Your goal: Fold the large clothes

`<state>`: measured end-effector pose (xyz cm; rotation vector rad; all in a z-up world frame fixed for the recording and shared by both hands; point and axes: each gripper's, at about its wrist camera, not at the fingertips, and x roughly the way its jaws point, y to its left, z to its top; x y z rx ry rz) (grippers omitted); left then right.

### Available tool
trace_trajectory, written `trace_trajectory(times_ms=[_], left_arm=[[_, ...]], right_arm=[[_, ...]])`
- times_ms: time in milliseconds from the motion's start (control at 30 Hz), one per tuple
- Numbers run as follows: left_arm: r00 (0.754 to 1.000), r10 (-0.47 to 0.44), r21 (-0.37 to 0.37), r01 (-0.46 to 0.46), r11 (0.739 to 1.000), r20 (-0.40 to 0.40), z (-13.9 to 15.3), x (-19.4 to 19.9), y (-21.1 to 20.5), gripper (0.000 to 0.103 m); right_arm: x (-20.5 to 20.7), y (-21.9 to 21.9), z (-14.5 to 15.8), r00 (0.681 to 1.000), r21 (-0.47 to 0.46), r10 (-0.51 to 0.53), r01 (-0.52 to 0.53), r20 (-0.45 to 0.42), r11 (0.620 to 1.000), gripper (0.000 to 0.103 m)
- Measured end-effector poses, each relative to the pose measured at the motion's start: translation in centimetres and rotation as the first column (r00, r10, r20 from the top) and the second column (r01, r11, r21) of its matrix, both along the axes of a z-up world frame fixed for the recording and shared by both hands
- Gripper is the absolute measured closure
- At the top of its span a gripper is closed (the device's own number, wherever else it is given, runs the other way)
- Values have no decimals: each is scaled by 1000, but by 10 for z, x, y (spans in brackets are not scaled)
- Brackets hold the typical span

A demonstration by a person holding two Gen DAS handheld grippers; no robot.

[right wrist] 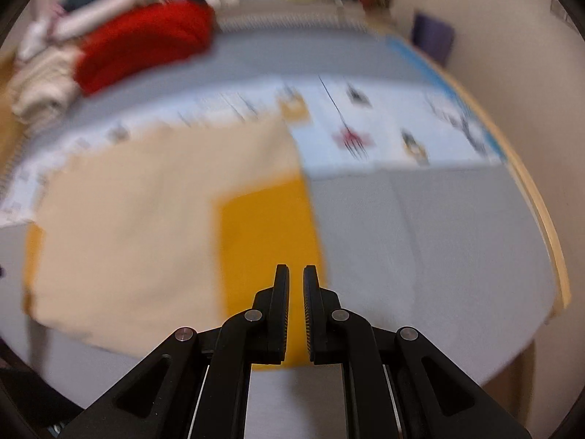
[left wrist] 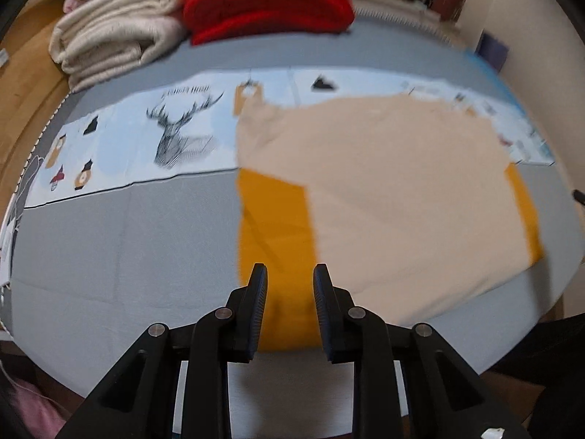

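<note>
A large cream and orange garment (left wrist: 395, 197) lies flat on the grey bed surface (left wrist: 120, 252). Its orange part (left wrist: 274, 241) runs down its left side in the left wrist view. My left gripper (left wrist: 289, 274) is open and empty, hovering over the orange strip near the garment's front edge. In the right wrist view the same garment (right wrist: 139, 226) lies to the left, with its orange part (right wrist: 267, 234) under my right gripper (right wrist: 295, 274). The right jaws stand a narrow gap apart with nothing between them. Both views are blurred.
A light blue printed cloth with a deer drawing (left wrist: 175, 135) lies across the bed behind the garment. Folded cream blankets (left wrist: 113, 36) and a red folded item (left wrist: 267, 3) are stacked at the back. A wall (right wrist: 530, 84) borders the bed's right side.
</note>
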<state>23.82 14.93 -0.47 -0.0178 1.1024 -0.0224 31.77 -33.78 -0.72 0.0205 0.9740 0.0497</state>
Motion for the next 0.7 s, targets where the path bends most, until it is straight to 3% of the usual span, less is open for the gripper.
trace_trajectory(times_ms=[100, 200, 300, 400, 533, 700], left_arm=[[996, 47, -77, -41, 996, 78, 1, -16, -18, 80], [991, 90, -123, -78, 989, 97, -21, -26, -29, 87], [987, 150, -153, -139, 978, 61, -52, -35, -29, 88], [977, 214, -226, -207, 952, 7, -69, -31, -15, 88], [967, 255, -239, -250, 938, -12, -78, -30, -4, 88], [956, 270, -324, -294, 899, -119, -102, -28, 4, 83]], right_arm=[[-23, 59, 5, 993, 47, 104, -107, 64, 993, 94], [-49, 122, -20, 961, -2, 267, -267, 75, 964, 94], [-48, 167, -65, 932, -72, 359, -361, -42, 930, 94], [-36, 195, -88, 903, -53, 417, -423, -104, 904, 94], [-23, 206, -142, 868, -195, 398, -464, -298, 864, 93], [-12, 198, -143, 866, -161, 374, -443, -332, 882, 93]])
